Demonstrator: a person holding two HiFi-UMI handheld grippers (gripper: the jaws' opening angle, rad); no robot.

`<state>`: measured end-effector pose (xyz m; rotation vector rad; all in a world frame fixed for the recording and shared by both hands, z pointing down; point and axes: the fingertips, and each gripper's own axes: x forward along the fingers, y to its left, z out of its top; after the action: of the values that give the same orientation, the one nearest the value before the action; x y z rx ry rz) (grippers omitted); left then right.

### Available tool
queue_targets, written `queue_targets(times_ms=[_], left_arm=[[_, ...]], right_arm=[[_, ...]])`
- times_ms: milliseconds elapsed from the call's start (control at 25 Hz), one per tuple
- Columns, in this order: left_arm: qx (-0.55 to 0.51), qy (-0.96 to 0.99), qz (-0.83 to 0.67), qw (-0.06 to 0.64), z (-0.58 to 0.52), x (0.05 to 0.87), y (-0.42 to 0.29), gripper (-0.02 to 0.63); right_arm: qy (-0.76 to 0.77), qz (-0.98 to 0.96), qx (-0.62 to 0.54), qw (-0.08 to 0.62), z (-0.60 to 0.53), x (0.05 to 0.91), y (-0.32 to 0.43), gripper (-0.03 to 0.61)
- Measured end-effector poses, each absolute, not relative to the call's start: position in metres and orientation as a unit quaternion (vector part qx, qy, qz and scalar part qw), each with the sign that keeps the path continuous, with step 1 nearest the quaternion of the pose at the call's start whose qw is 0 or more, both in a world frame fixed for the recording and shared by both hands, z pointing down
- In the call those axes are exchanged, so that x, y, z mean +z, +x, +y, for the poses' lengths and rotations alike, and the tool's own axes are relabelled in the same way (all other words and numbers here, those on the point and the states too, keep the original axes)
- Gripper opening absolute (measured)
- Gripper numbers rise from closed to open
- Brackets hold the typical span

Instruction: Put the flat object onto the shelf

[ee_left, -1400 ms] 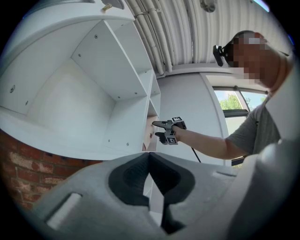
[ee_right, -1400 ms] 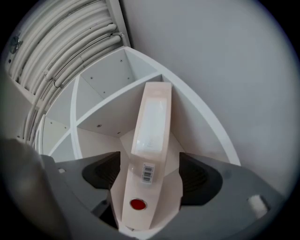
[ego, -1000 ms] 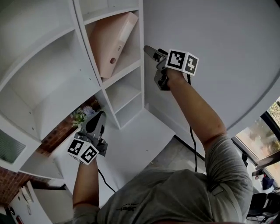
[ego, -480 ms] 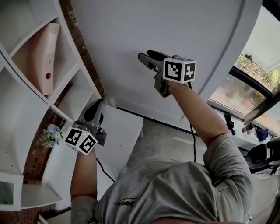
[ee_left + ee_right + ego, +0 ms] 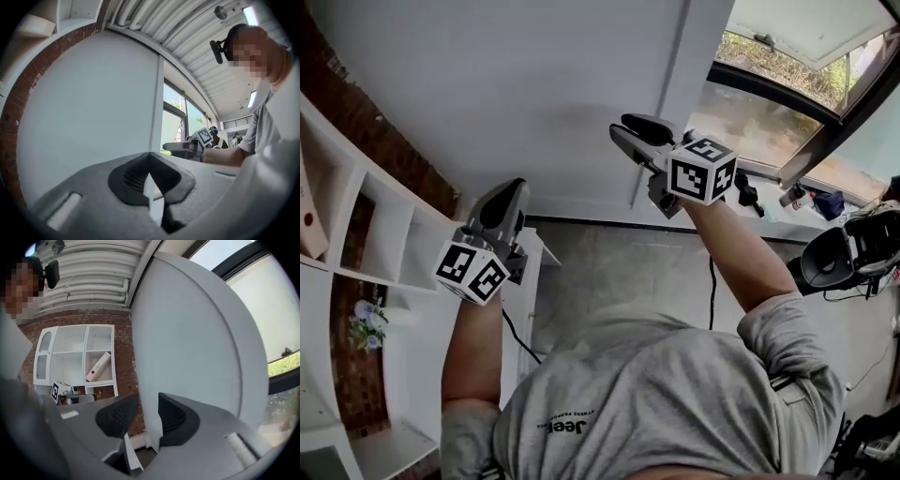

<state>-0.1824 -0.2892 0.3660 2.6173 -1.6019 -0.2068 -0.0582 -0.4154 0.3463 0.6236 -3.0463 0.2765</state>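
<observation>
The flat object (image 5: 307, 214), a pinkish-beige box with a red dot, leans inside a compartment of the white shelf unit (image 5: 389, 246) at the head view's far left edge. The right gripper view shows the box (image 5: 97, 366) tilted in the shelf unit (image 5: 77, 341). My left gripper (image 5: 508, 192) is held level to the right of the shelf, jaws shut and empty (image 5: 149, 174). My right gripper (image 5: 628, 127) points at the grey wall beside the window. Its jaws (image 5: 147, 413) have just been closing; a narrow gap is left, with nothing between them.
A grey wall fills the top middle, with a window (image 5: 769, 103) to its right. Brick shows behind the shelf. A small flower bunch (image 5: 367, 323) sits on a lower shelf. A low white surface (image 5: 536, 255) stands below the left gripper. Black equipment (image 5: 848, 253) lies at the right.
The view has swung right, off the shelf towards the window. Both grippers have moved away from the shelf with it. The right gripper's jaws have narrowed.
</observation>
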Motion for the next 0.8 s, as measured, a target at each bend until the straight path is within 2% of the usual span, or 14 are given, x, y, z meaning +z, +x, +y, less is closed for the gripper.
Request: queue_targets(times_ms=[440, 800], left_arm=[[-0.026, 0.894, -0.439, 0.089, -0.346, 0.449, -0.033, -0.002], [-0.018, 0.900, -0.413, 0.142, -0.350, 0.509, 0.031, -0.002]], right_arm=[[0.287, -0.951, 0.107, 0.039, -0.406, 0.447, 0.114, 0.070], [0.332, -0.933, 0.114, 0.079, -0.375, 0.526, 0.188, 0.031]])
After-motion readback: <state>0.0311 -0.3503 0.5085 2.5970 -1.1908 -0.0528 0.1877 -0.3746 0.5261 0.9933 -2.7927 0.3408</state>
